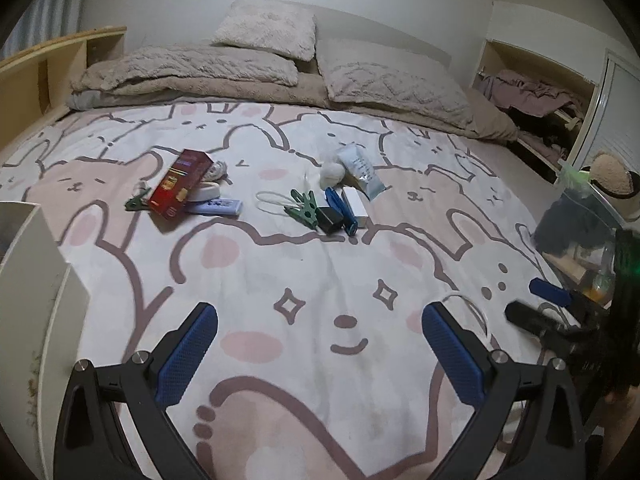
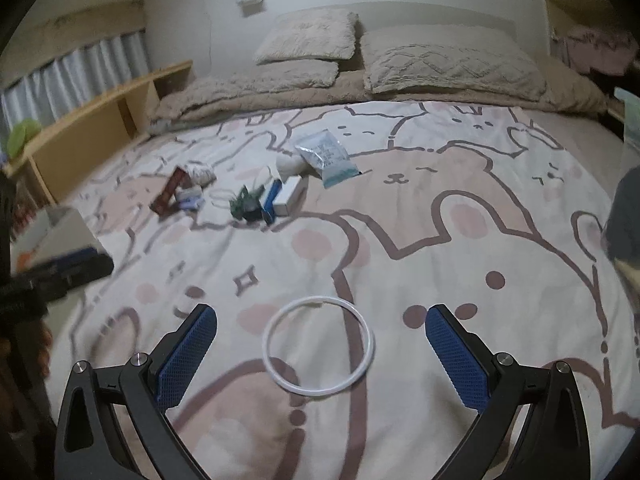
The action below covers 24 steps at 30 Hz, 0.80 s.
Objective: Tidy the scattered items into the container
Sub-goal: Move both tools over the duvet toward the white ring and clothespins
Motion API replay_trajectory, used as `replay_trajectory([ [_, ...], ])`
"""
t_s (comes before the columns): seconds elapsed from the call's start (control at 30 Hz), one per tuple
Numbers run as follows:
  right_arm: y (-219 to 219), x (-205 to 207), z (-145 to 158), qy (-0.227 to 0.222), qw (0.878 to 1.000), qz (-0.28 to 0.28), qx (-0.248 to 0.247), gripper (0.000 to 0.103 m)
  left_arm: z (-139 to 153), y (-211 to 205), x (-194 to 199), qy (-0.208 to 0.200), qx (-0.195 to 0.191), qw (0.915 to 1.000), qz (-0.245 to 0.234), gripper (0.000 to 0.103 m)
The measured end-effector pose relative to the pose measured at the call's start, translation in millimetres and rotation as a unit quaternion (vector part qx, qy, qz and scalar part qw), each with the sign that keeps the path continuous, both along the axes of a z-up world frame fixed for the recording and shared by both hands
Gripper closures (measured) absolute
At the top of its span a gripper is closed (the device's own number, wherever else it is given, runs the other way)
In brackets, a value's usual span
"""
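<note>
White ring (image 2: 319,345) flat on bed's bunny blanket (image 2: 440,240), between tips of right claw (image 2: 319,350), spread wide, empty. Bare blanket all round ring. Left claw (image 1: 320,354) gaping, empty. Item cluster mid-bed: red box (image 1: 180,184), green clips (image 1: 305,207), pouch (image 1: 362,172). Clear container (image 1: 576,216) at right edge.

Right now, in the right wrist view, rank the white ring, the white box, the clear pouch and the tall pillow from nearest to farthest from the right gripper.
1. White ring: on the bedspread between the open fingers of the right gripper.
2. White box: mid-bed, left of centre, in the item cluster.
3. Clear pouch: just beyond the box.
4. Tall pillow: at the bed's head.
</note>
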State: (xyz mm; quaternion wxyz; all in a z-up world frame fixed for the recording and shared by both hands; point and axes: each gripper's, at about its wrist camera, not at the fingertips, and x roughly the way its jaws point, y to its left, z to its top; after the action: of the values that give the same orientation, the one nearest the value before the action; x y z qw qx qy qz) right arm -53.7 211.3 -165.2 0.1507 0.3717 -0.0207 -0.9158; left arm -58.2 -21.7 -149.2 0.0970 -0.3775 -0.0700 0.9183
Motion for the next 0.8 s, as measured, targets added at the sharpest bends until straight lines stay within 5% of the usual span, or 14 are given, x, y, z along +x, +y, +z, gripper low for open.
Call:
replay_trajectory([
  [0.47, -16.5, -21.2, -48.1, -0.078, 0.997, 0.015, 0.018, 0.0, -19.3, 17.4, -64.5, -0.017, -0.009, 0.9998, 0.007, 0.0],
  [0.73, -21.3, -19.4, -55.1, -0.084, 0.996, 0.015, 0.04, 0.0, -35.5, 14.2, -103.4, -0.033, 0.0, 0.9992, 0.022, 0.002],
  [0.8, -25.9, -18.8, -56.7, -0.082, 0.995, 0.014, 0.059, 0.0, -38.2, 13.7, -109.9, -0.032, -0.004, 0.9992, 0.024, 0.012],
])
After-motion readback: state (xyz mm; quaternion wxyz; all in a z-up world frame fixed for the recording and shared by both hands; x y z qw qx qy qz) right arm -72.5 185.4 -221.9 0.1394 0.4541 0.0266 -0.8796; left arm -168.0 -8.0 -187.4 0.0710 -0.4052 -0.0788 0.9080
